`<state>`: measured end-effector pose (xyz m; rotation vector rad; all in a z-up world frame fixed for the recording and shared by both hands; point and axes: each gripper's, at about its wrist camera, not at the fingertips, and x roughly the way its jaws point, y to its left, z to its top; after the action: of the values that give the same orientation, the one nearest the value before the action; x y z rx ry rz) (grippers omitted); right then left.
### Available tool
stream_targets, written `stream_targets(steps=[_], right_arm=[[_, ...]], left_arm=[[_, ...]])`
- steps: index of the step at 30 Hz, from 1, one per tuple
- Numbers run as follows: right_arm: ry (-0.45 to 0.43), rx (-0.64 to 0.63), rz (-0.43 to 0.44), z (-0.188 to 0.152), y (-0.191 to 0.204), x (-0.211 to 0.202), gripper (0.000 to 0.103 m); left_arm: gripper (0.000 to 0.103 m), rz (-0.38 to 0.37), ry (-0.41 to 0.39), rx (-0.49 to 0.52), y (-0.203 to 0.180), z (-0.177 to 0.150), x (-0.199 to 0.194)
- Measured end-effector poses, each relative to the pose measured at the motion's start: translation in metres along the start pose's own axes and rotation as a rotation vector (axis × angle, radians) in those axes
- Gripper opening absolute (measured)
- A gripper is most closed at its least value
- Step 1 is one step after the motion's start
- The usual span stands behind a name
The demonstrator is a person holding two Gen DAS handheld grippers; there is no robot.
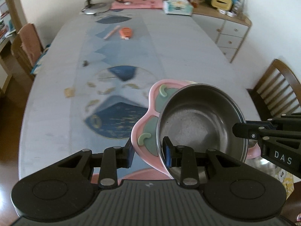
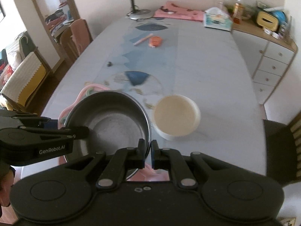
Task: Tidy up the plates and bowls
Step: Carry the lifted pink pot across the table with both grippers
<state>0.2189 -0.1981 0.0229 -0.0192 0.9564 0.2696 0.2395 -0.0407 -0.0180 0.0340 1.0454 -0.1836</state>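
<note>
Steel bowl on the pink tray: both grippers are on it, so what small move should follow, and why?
Probably carry the pair on and lower it onto bare table. The left gripper clamps steel bowl and pink tray together, the right gripper pinches the rim, and a white bowl waits beside them.

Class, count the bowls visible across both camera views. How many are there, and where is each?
2: the steel bowl held on the pink plate, and the cream bowl on the table right of it. Others may be hidden.
</note>
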Motion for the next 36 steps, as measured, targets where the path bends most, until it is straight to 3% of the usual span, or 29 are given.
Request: stream_targets(steps=[8, 16, 28, 36], right_arm=[[0.012, 0.042, -0.033, -0.033, -0.074, -0.021, 0.007], [0.047, 0.074, -0.039, -0.064, -0.129, -0.027, 0.007], [0.147, 0.071, -0.006, -0.1, -0.157, -0.011, 0.007], [0.196, 0.071, 0.011, -0.105, -0.164, -0.001, 0.007]], left_arm=[[0.03, -0.031, 0.017, 0.05, -0.087, -0.007, 0.013], [0.03, -0.039, 0.06, 0.077, -0.146, -0.022, 0.031], [0.03, -0.02, 0.168, 0.077, -0.178, -0.056, 0.061], [0.03, -0.027, 0.205, 0.077, -0.182, -0.062, 0.072]])
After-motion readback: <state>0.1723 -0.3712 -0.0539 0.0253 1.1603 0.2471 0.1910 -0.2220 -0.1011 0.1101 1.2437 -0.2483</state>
